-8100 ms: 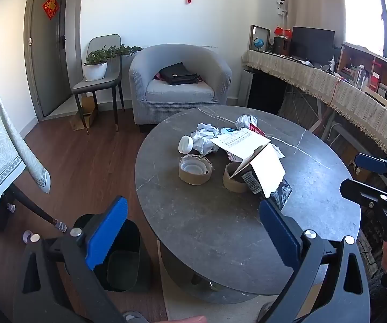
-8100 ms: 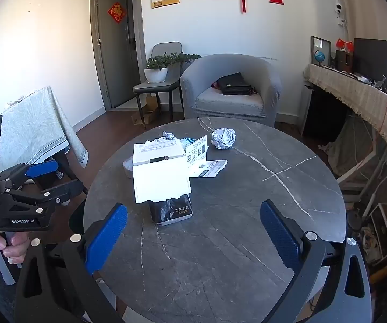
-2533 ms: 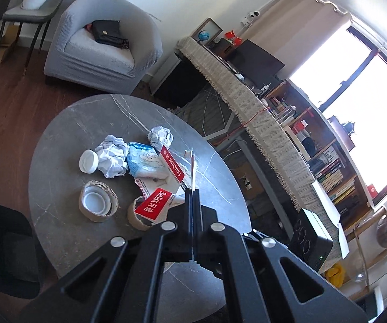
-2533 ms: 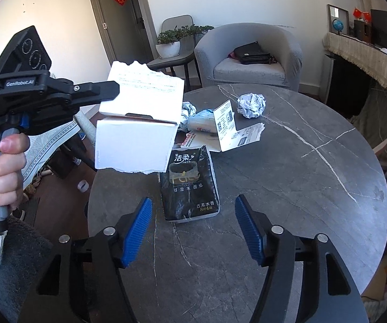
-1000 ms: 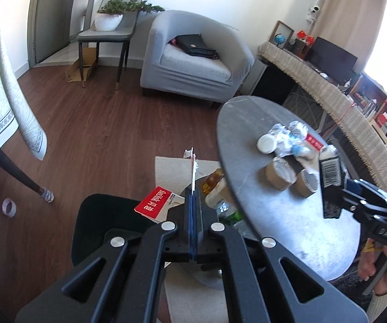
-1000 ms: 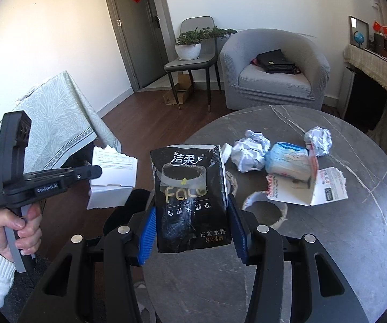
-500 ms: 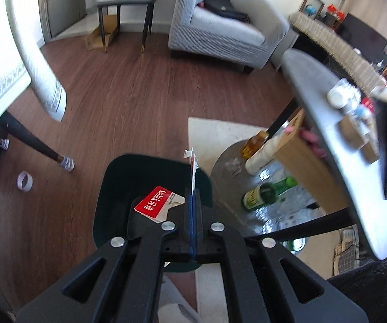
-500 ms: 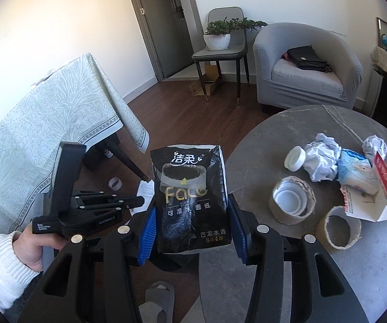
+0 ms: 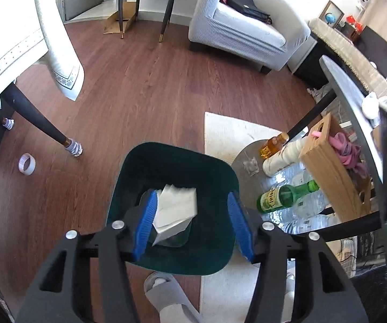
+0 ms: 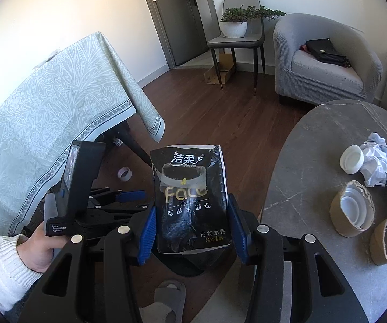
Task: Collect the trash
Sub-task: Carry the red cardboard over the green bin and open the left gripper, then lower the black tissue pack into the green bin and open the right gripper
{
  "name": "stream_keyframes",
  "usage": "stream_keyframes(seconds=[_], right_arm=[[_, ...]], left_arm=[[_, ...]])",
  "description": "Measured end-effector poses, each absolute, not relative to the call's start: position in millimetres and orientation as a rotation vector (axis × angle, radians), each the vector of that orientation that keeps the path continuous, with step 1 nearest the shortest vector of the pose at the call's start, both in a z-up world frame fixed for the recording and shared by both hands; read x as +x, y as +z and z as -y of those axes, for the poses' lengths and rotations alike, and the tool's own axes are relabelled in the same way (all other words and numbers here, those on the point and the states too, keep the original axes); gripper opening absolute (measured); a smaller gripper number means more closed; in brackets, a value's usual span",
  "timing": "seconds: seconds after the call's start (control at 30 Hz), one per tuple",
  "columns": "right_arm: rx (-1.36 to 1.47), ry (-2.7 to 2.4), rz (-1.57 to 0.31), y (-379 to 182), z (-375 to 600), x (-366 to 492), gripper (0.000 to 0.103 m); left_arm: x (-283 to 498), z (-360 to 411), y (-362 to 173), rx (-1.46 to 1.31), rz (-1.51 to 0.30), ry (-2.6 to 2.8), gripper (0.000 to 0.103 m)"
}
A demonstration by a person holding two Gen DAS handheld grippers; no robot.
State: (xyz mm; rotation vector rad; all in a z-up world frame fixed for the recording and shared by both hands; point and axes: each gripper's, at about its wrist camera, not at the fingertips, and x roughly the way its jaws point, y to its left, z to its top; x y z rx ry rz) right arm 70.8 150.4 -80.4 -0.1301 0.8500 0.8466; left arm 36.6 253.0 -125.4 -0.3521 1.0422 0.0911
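Half a second ago the left gripper (image 9: 193, 226) was pinched shut on the torn white cardboard box (image 9: 176, 212); now its blue pads stand apart, released, and the box lies at the bottom of the dark green plastic bin (image 9: 220, 177) directly below.

Nearest in the right wrist view, the right gripper (image 10: 192, 228) is clenched on the black plastic tissue pack (image 10: 190, 199), pads pressed to its two sides, the pack upright above the floor and to the left of the round grey marble table (image 10: 314, 161). The bin is mostly hidden behind the pack there; only a dark sliver shows beneath it. The left gripper sits just to the left, held in a white-sleeved hand (image 10: 41, 245).

Farther right on the table, more trash waits: two brown cardboard tape cores (image 10: 353, 212), a white plastic lid (image 10: 351, 159) and crumpled white paper (image 10: 377, 158).

The likely next step is dropping the pack into the bin. The risks, as I judge them:
- The bin mouth is out of the right camera's sight, so a release made too far to one side could send the pack onto the wooden floor (image 9: 145, 86) or the grey slipper (image 9: 171, 296) at the near edge.
- The left gripper hangs over the opening; if it does not clear, the two could knock together.
- The soft pack may catch on the rim and tip out.
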Motion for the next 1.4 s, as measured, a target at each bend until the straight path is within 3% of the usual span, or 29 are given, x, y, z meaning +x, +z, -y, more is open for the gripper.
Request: stream_keyframes(seconds=[0.37, 0.67, 1.17, 1.23, 1.4], right_arm=[[-0.179, 0.858, -0.893, -105.5, -182.9, 70.0, 0.05], [-0.219, 0.872, -0.969, -140.4, -217.6, 72.9, 0.05], [-0.321, 0.79, -1.175, -244.9, -256.4, 85.3, 0.05], [-0.34, 0.769, -1.191, -257.6, -260.3, 85.7, 0.052], [-0.392, 0.734, -1.225, -278.7, -265.7, 86.9, 0.068]], left_arm=[[11.6, -281.4, -65.1, -0.366, -0.861, 0.16, 0.053], [-0.2, -287.7, -17.9, -0.342, -0.708, 0.184, 0.063], [-1.3, -274.6, -15.0, -0.276, -0.756, 0.162, 0.066], [0.0, -271.8, -15.0, -0.266, -0.76, 0.156, 0.066], [-1.2, -271.9, -17.1, -0.251, -0.762, 0.151, 0.066]])
